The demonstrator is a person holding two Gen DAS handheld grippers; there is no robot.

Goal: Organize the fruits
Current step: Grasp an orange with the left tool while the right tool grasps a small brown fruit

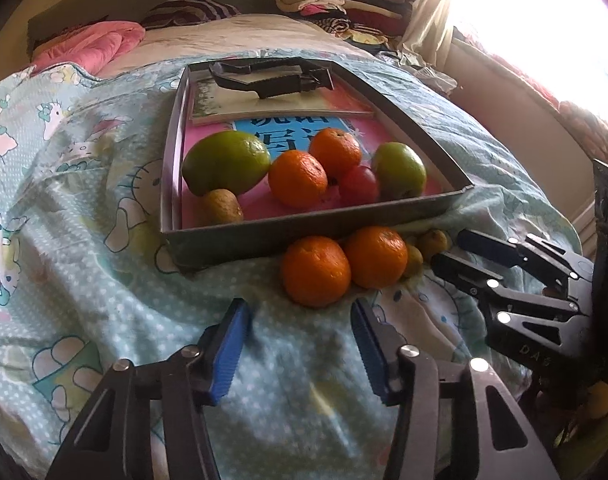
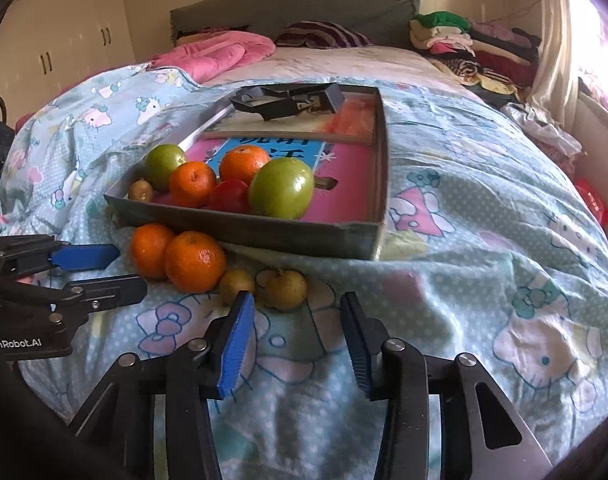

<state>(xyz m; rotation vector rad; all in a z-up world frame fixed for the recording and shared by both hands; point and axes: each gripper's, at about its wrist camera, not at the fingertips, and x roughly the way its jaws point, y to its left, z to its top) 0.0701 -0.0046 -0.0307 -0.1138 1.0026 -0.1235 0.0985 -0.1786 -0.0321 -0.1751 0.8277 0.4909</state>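
Against tray (image 1: pixel 304 228), two oranges (image 1: pixel 315 270), two small fruits (image 2: pixel 286 289).

Orange mandarins (image 1: pixel 315 271), blue gripper pads (image 1: pixel 228 350), cat-print sheet (image 1: pixel 84 184).

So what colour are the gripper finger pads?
Blue pads, clearest in the right wrist view.

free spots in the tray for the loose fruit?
Bare floor in the tray between the big green fruit and its right wall. Near-left corner is crowded. Outside, two oranges and two small brown fruits crowd the front wall.
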